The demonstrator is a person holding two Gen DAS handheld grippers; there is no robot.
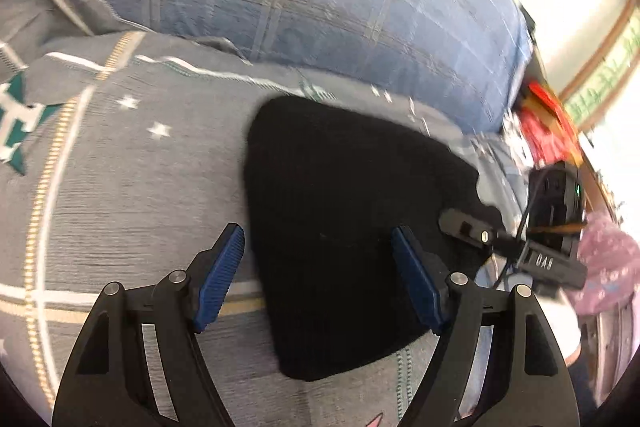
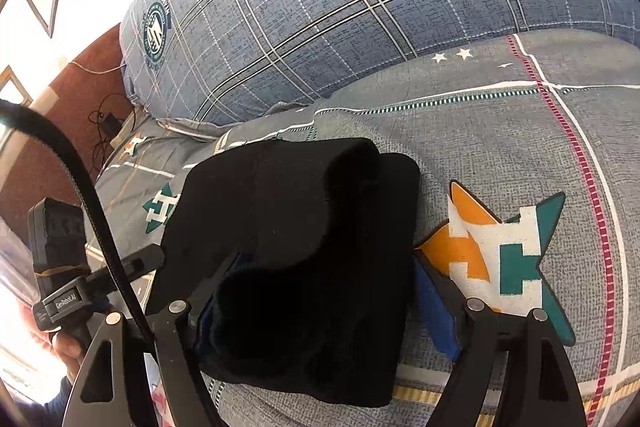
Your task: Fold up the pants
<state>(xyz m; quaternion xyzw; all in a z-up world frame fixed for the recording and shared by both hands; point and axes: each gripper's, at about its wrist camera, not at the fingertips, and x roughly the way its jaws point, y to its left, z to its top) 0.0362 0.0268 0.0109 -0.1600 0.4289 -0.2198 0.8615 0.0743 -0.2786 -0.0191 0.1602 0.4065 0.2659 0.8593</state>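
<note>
**Folded pants on the bed, both grippers spread**

Fingers of the left gripper, blue-padded, stand wide apart above the near edge of the black pants, pressing on nothing. The right gripper likewise has its fingers spread wide; the folded bundle lies between them, though the left pad is largely hidden by cloth, so contact cannot be confirmed. The pants rest on the grey bedspread, printed with stars and an "H" emblem. Behind lies a blue plaid pillow. The other gripper's body reads "GenRobot.AI".
</note>
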